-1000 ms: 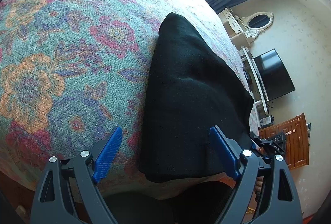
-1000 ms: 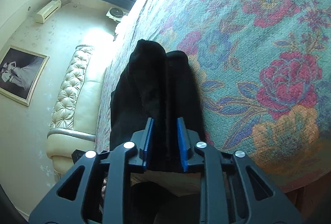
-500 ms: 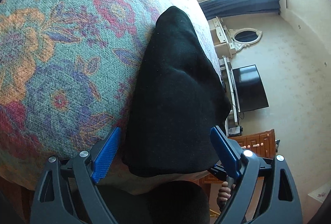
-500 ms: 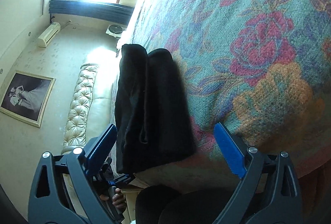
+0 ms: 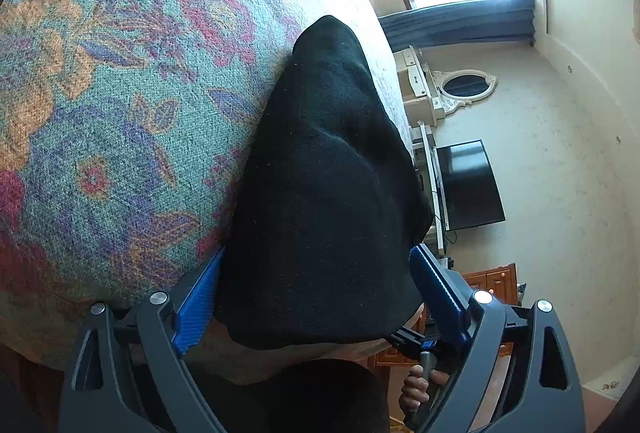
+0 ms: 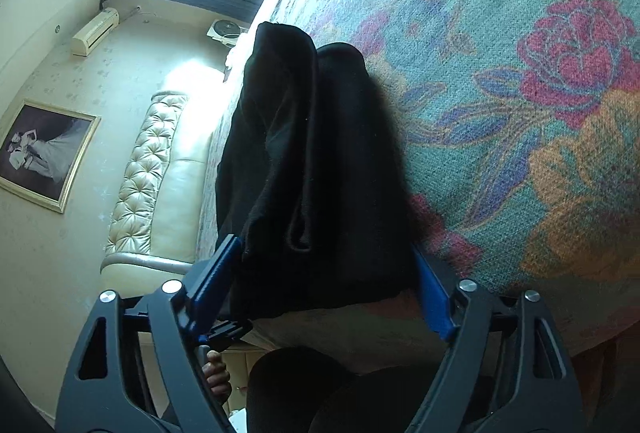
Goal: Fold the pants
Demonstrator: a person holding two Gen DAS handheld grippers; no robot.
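Folded black pants (image 5: 324, 193) are laid on the floral bedspread (image 5: 112, 105), near end between both tools' blue fingers. Left gripper (image 5: 316, 297) is spread wide around it. Right gripper (image 6: 324, 289) is closing around it; pad contact cannot be told.

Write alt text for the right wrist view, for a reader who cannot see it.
Folded black pants lie on a floral bedspread, their near end between the blue fingers of the right gripper, whose jaws are closing around it. A tufted cream headboard and framed picture are at left.
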